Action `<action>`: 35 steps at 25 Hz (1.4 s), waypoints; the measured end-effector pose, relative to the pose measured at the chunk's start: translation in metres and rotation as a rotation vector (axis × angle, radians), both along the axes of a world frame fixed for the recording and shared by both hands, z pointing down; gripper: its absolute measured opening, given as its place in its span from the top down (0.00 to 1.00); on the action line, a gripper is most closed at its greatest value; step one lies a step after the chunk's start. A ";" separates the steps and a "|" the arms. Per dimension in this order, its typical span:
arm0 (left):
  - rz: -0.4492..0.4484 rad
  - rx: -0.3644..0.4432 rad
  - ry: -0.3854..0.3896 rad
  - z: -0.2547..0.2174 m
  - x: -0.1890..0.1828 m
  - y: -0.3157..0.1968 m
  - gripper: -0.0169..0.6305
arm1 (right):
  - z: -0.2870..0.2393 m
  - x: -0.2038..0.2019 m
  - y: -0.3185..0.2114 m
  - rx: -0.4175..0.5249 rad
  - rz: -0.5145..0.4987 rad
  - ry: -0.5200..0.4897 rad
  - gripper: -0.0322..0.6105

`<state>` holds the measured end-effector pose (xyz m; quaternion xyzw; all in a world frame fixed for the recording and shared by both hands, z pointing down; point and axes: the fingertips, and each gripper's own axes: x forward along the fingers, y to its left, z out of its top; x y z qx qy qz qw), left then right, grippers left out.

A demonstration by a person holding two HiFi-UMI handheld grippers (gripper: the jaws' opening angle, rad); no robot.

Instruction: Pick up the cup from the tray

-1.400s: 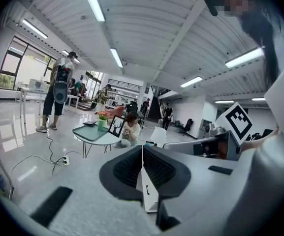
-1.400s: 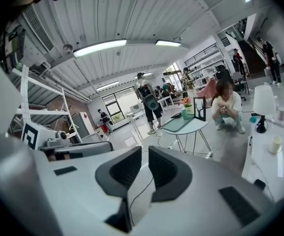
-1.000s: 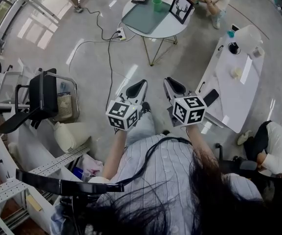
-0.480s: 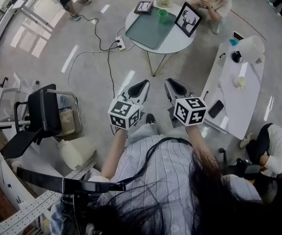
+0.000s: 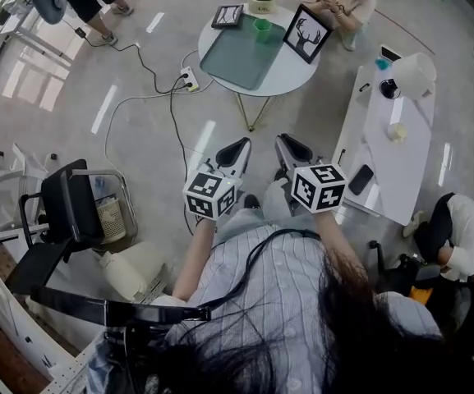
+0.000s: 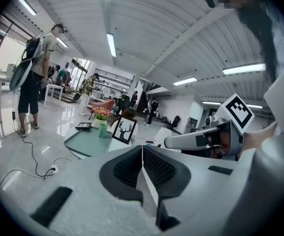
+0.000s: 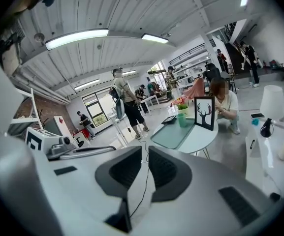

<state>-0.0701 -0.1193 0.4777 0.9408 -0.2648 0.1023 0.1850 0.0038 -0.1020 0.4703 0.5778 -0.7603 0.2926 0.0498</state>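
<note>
Green cup (image 5: 262, 29) sits upright on the tray's (image 5: 238, 57) far end, straight ahead and well apart. Left gripper (image 5: 235, 148) is fully closed and empty. Right gripper (image 5: 291, 146) is barely cracked, also empty, and maybe slightly nearer.

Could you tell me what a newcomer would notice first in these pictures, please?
First, the left claw and right claw, both empty, side by side at the head view's middle. Beyond them stands a round table bearing a green tray, with a green cup at its far corner and a deer picture beside it.
</note>
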 end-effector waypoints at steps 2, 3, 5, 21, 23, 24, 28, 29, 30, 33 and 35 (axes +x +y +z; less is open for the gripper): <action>0.004 -0.005 0.002 0.001 0.001 -0.005 0.95 | 0.001 0.000 -0.005 -0.005 0.000 0.001 0.86; 0.005 -0.008 0.001 0.002 0.002 -0.007 0.95 | 0.002 0.001 -0.009 -0.008 0.000 -0.001 0.86; 0.003 -0.012 -0.003 0.005 0.003 -0.014 0.95 | 0.004 0.003 -0.017 -0.014 0.000 -0.008 0.86; -0.094 -0.077 -0.031 0.024 0.016 -0.135 0.95 | 0.020 0.024 -0.148 -0.057 -0.084 -0.033 0.86; -0.097 -0.082 -0.030 0.024 0.026 -0.154 0.95 | 0.021 0.032 -0.166 -0.067 -0.094 -0.033 0.86; -0.098 -0.084 -0.030 0.024 0.032 -0.163 0.95 | 0.023 0.036 -0.175 -0.071 -0.098 -0.032 0.86; -0.096 -0.085 -0.042 0.024 0.055 -0.199 0.95 | 0.026 0.059 -0.213 -0.077 -0.102 -0.032 0.86; -0.094 -0.084 -0.046 0.025 0.060 -0.207 0.95 | 0.026 0.066 -0.222 -0.076 -0.101 -0.033 0.86; -0.093 -0.083 -0.051 0.025 0.066 -0.215 0.95 | 0.026 0.072 -0.231 -0.074 -0.099 -0.034 0.86; -0.098 -0.081 -0.064 0.026 0.077 -0.236 0.95 | 0.027 0.088 -0.254 -0.067 -0.097 -0.035 0.86; -0.102 -0.080 -0.070 0.028 0.083 -0.249 0.95 | 0.026 0.096 -0.266 -0.059 -0.098 -0.036 0.86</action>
